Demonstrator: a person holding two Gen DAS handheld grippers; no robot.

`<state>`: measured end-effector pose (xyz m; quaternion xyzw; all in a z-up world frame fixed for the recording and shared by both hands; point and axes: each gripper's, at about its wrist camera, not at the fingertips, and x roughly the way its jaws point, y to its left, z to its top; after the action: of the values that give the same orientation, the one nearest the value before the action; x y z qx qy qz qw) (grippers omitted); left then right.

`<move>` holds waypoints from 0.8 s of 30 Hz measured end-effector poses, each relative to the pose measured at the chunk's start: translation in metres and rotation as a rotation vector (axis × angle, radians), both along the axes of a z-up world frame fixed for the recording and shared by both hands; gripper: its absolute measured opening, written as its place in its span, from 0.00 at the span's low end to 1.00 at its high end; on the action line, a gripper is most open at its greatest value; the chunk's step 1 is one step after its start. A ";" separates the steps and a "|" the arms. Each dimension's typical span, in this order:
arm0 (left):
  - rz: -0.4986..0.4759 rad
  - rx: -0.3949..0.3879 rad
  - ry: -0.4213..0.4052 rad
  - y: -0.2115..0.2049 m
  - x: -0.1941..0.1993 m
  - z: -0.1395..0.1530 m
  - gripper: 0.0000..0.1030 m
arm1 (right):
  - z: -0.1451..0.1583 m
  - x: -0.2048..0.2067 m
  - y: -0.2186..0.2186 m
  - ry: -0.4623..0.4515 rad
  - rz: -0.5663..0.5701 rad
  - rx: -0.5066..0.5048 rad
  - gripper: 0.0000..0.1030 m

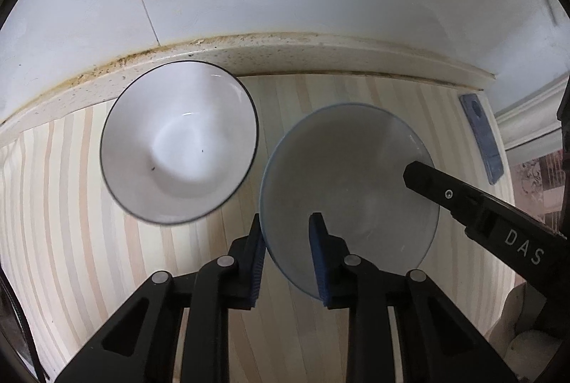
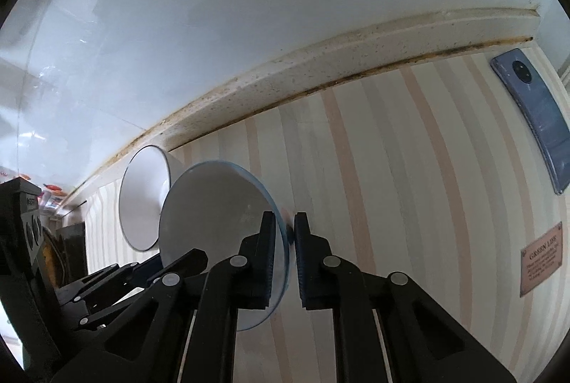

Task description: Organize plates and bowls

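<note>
Our left claw (image 1: 286, 240) and right claw (image 2: 285, 240) both straddle the blue bowl's (image 1: 349, 176) rim, jaws narrow, seemingly pinching it. Just beyond stands the white bowl (image 1: 178, 141) on the striped worktop (image 1: 71, 205). Uneven pulls could tip ours into it.
</note>
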<state>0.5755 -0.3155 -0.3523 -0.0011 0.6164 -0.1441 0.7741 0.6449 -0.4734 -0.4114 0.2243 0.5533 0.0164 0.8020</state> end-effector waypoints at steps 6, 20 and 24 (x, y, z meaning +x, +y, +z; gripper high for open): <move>-0.023 -0.020 -0.023 0.005 -0.030 0.031 0.21 | 0.026 -0.032 -0.002 -0.027 0.005 0.020 0.12; -0.127 -0.041 0.000 0.013 -0.127 0.082 0.21 | 0.080 -0.152 0.004 -0.053 -0.018 0.053 0.12; -0.153 -0.053 0.019 0.013 -0.147 0.084 0.21 | 0.085 -0.188 0.006 -0.048 -0.035 0.069 0.12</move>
<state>0.4280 -0.3024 -0.2686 0.0243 0.6179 -0.2190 0.7547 0.4573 -0.4678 -0.3264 0.2609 0.5291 0.0267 0.8070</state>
